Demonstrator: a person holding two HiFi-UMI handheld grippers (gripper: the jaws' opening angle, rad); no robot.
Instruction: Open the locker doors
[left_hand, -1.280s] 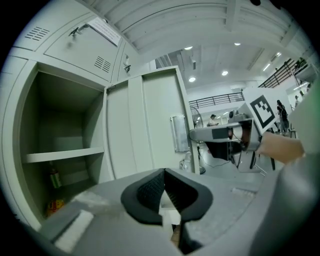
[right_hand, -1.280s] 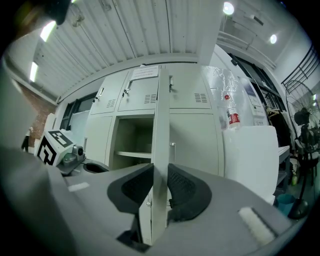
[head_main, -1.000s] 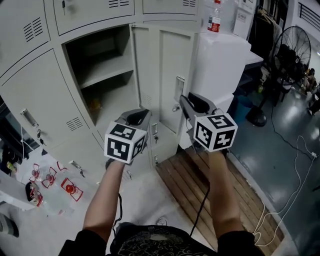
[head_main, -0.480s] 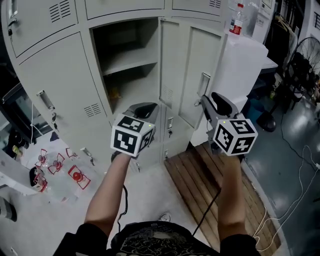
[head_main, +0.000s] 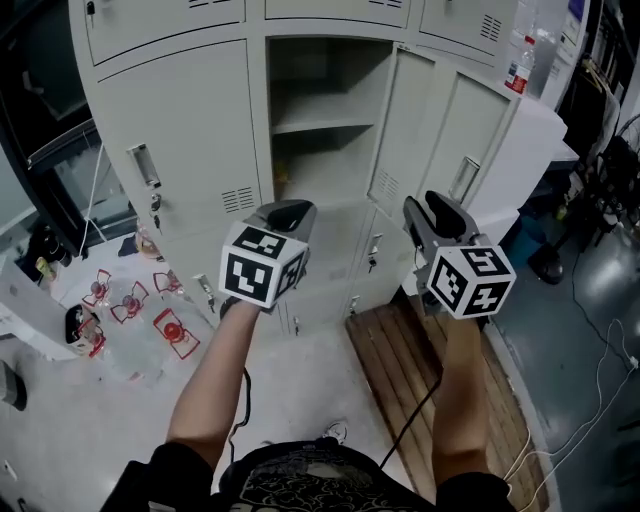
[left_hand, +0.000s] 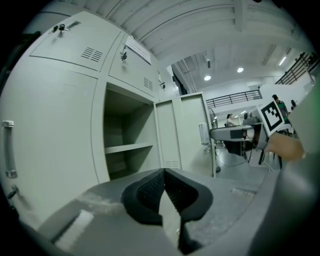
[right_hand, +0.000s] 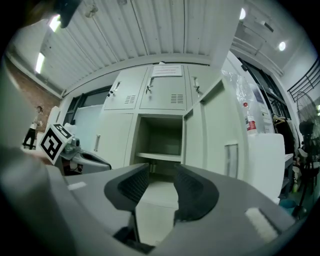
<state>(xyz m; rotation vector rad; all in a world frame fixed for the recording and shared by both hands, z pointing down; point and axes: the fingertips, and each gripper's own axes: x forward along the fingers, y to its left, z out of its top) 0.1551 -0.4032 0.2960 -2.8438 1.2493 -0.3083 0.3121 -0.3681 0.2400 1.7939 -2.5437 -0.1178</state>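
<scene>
While one locker door (head_main: 405, 130) hangs open, left claw (left_hand: 163, 171) clenched, right claw (right_hand: 161, 171) just opening

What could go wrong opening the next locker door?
The left tongs are shut, so they might slip off the closed door's handle instead of gripping it. The wooden pallet lies close in front of the person, so a step forward might trip on its edge.

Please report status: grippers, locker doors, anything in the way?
Left gripper shut, empty; right gripper jaws just opening, nothing between. Middle locker door open, left door closed. Nothing in the way.
</scene>
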